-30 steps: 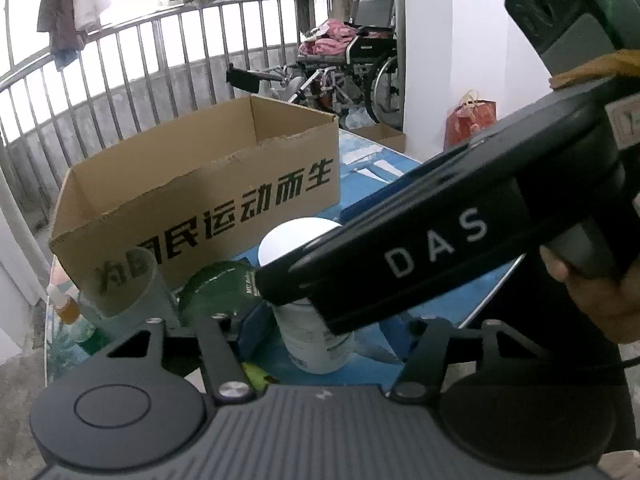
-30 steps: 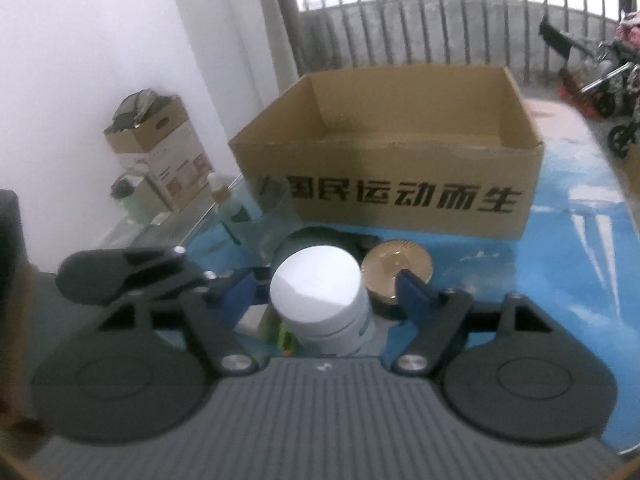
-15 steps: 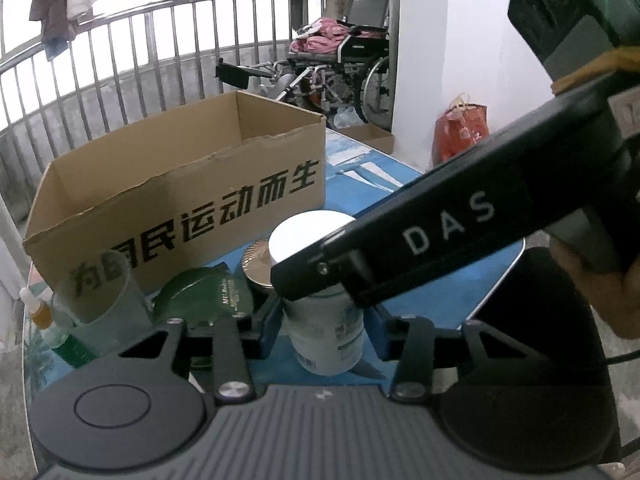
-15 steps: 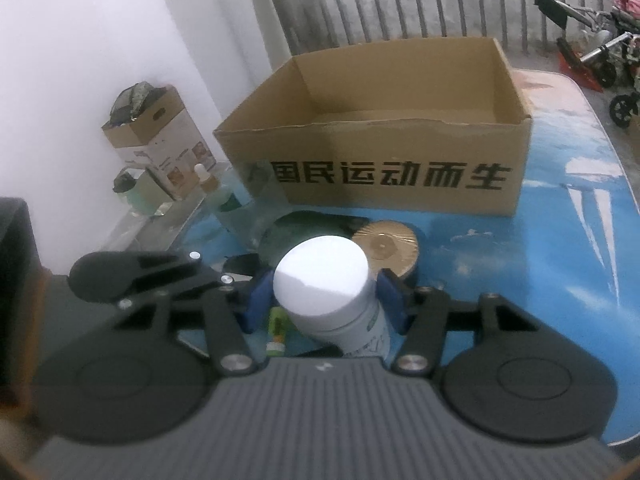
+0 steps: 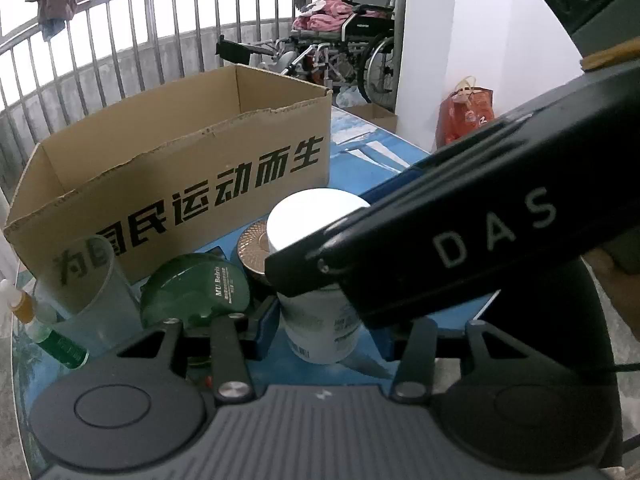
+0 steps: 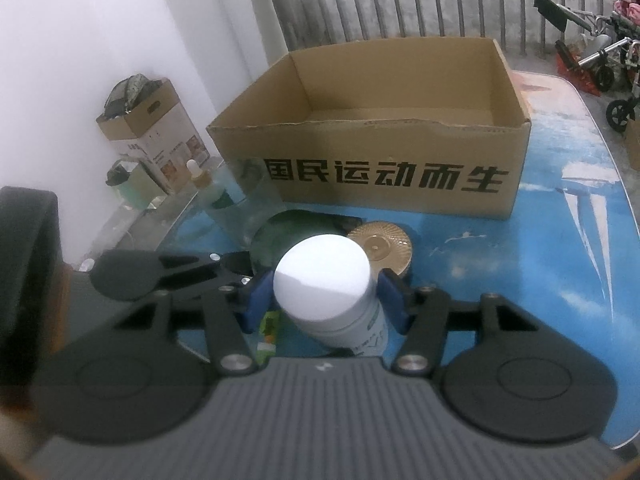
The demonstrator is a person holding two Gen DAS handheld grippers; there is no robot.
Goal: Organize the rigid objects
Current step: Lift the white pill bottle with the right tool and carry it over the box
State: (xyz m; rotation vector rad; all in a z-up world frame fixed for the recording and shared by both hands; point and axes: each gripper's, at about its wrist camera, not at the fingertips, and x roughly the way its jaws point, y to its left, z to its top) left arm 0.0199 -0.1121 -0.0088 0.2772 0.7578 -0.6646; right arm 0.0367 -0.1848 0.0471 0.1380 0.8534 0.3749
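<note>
Right hand-held gripper (image 6: 324, 300): blue pads closed against white-lidded plastic jar (image 6: 322, 280), near blue table (image 6: 560, 240)'s front edge. Left hand-held gripper (image 5: 332, 320): spread wide, holding nothing.

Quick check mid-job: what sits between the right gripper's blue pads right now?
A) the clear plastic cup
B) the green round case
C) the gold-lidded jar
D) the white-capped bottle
D: in the right wrist view the white-capped bottle stands between the right gripper pads, which sit close at its sides, while the gold-lidded jar stands apart behind it.
</note>
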